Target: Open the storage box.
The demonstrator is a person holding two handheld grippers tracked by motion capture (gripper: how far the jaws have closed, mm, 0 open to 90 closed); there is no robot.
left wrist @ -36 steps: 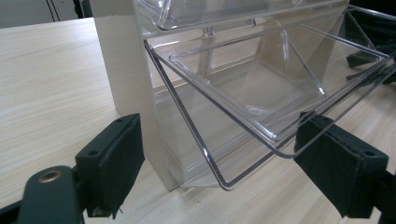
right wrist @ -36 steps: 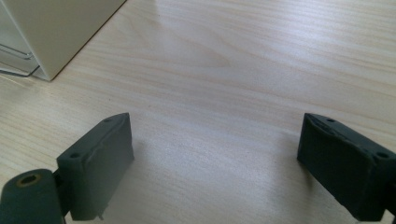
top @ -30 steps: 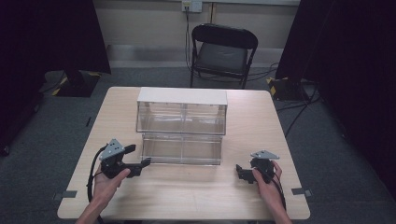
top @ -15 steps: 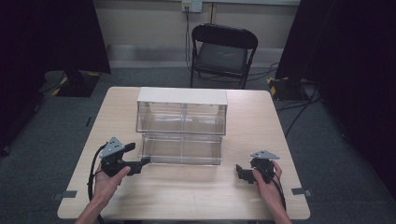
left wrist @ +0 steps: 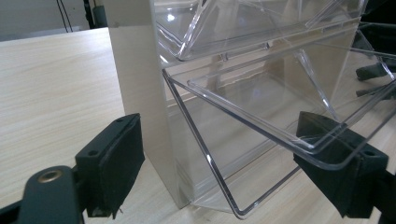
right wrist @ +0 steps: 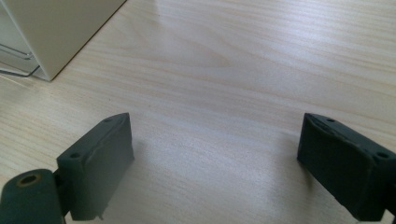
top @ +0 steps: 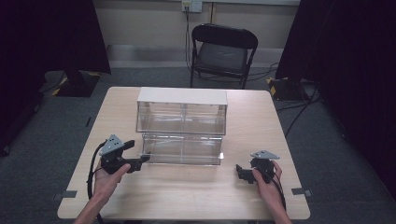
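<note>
Cabinet: a clear two-tier drawer unit with a white top and pale side panels, stood at the middle of the table. No shift of the unit from half a second earlier was noted.

Lower drawer: clear plastic, seen pulled out and tilted toward the person's side of the table. In the left gripper view its front corner was recorded over the right finger, and its left edge ran down beside the cabinet's side panel. Contact with the finger could not be told.

Left gripper: held in the left hand at the drawer's left front corner, fingers spread wide, with the corner of the unit between them and nothing clamped. Against the earlier frame it was found slightly nearer the drawer; the change was small.

Right gripper: held in the right hand on the table to the right of the drawer, well apart from it. Its fingers were spread wide over bare wood, with nothing between them. The cabinet's corner was seen at the upper left of its view. Its place was unchanged from the earlier frame.

Chair: black, folding, beyond the far edge of the table.
</note>
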